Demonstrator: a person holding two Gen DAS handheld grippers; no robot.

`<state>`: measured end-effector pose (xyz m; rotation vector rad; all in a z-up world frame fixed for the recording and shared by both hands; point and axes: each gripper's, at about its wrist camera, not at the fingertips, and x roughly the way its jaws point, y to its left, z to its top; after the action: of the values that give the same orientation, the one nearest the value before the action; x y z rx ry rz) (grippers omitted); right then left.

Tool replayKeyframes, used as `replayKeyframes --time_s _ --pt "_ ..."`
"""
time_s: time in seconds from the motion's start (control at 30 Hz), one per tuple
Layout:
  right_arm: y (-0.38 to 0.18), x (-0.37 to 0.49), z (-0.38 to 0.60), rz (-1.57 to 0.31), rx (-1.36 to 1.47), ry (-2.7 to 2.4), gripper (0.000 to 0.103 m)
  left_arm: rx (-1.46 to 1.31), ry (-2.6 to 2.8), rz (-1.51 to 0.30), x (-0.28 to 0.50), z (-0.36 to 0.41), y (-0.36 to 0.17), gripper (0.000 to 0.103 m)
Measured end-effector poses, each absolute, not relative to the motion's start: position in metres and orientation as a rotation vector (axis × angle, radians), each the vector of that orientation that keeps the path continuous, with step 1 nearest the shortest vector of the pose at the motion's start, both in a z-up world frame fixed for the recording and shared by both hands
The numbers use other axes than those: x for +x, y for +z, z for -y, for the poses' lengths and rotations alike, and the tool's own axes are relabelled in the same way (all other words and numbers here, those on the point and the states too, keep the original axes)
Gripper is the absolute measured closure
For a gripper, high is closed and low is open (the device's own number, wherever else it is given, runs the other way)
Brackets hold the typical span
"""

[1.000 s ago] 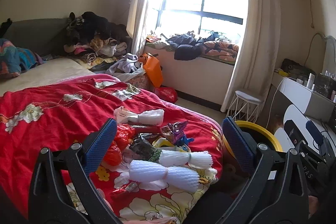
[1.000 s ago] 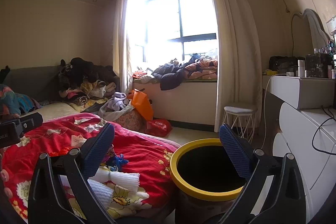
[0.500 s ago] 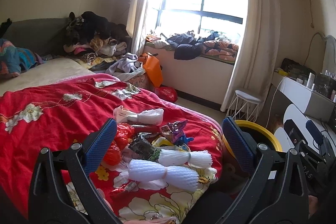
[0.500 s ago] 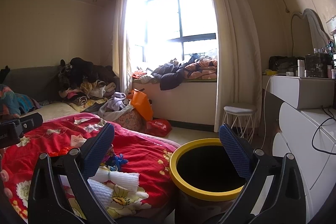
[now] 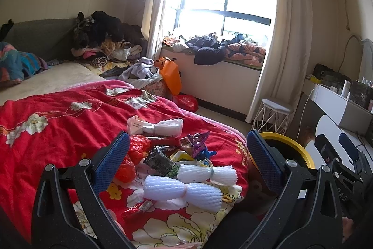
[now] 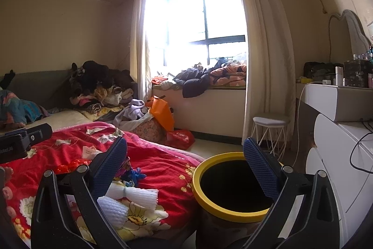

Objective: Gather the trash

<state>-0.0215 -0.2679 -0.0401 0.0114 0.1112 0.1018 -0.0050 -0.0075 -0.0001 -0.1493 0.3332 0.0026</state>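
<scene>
**Meanwhile, trash lies heaped at the bed corner beside the bin**

Both grippers are seen spread wide with nothing between their blue pads. The left gripper (image 5: 185, 160) is held above the corner of the bed, over a red floral quilt (image 5: 58, 132) on which the trash is gathered. Nearest the camera two white foam nets (image 5: 184, 190) are laid side by side, each cinched at the middle; the farther one (image 5: 207, 173) touches the nearer. Just behind them a dark crumpled wrapper (image 5: 159, 161) is found, with a purple wrapper (image 5: 198, 144) standing up beside it and something small and blue at its foot. Red crumpled plastic (image 5: 136, 151) is bunched at the left, close to the left finger, partly hidden by it. Farther back a white plastic bag (image 5: 160, 126) with a printed paper slip is stretched across the quilt, apart from the main heap.

The right gripper (image 6: 185, 163) is held over the gap between the bed and a trash bin (image 6: 209, 204) with a yellow rim, which is set on the floor just beside the bed corner; its inside is dark and nothing can be made out in it. In the right wrist view the foam nets (image 6: 132, 196) are seen at the quilt's edge, near the bin. A white stool (image 6: 270, 121) is placed by the curtain, well behind the bin.
</scene>
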Motion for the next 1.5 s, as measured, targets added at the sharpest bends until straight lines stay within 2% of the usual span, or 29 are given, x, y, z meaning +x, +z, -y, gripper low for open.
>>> replayKeyframes --time_s 0.8,1.3,1.4,1.5 --pt "-0.047 -0.003 0.181 -0.233 -0.145 0.501 0.006 -0.246 0.203 -0.325 0.000 -0.063 0.000 0.011" --pt "-0.094 0.034 0.116 -0.497 -0.406 0.670 0.007 -0.342 0.257 -0.451 0.015 -0.138 -0.035 0.011" --pt "-0.110 0.046 0.111 -0.568 -0.442 0.675 0.023 -0.346 0.236 -0.525 0.028 -0.141 -0.048 0.011" --pt "-0.124 0.054 0.111 -0.635 -0.467 0.678 0.027 -0.346 0.203 -0.579 0.042 -0.139 -0.064 0.011"
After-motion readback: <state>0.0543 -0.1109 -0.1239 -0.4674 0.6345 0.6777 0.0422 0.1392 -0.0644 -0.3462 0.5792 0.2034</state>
